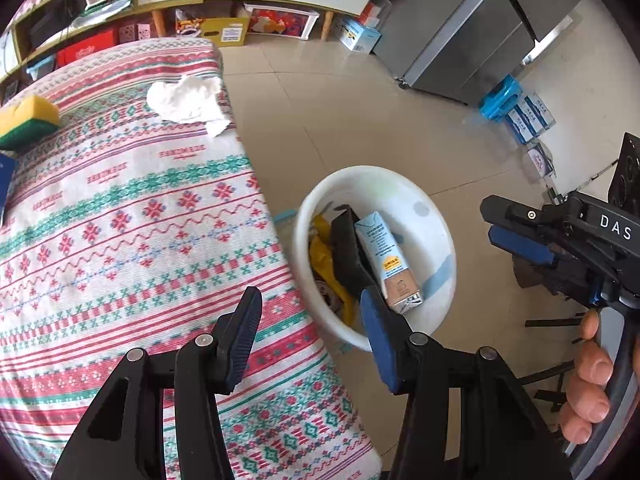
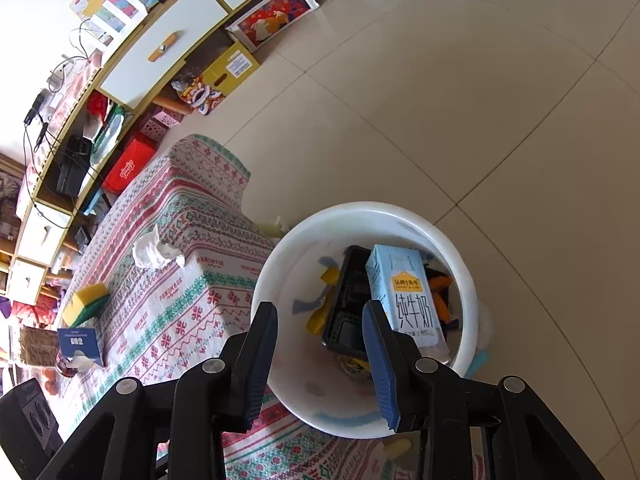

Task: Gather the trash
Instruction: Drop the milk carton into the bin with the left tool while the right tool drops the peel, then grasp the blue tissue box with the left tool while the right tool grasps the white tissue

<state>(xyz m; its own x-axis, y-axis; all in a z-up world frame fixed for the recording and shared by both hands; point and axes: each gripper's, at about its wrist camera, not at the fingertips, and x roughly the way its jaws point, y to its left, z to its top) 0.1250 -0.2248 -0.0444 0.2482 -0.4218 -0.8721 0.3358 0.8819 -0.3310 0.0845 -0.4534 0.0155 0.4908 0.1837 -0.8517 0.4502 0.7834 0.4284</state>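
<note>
Here both grippers hang apart and empty above the table edge and the bin. The left gripper (image 1: 310, 336) has its jaws spread about halfway, with nothing between the pads; through the gap shows the patterned cloth (image 1: 120, 220) of the table and the near rim of the white bin (image 1: 444, 232). Its left finger lies over the cloth, its right finger over the bin's near side, touching neither as far as the view tells.

The right gripper (image 2: 324, 364) is likewise parted, a little narrower, and grips nothing; its pads stand free over the bin (image 2: 280, 264), which sits on the floor tight against the table's side. In the left view the right gripper (image 1: 516, 236) shows from the side at the far right, with a hand (image 1: 592, 380) round its handle.

Inside the bin a milk carton (image 2: 404, 292) leans against a black tray (image 2: 350, 300), with yellow scraps (image 2: 330, 276) and orange bits (image 2: 438, 300) around them. In the left view the carton (image 1: 388, 256) lies just past the left gripper's right fingertip.

Still on the cloth, well away from both tools: a crumpled tissue (image 1: 184, 100) near the far edge, a yellow and green sponge (image 1: 26, 120) to its left, and a blue tissue box (image 2: 78, 344) near the corner in the right view.
</note>
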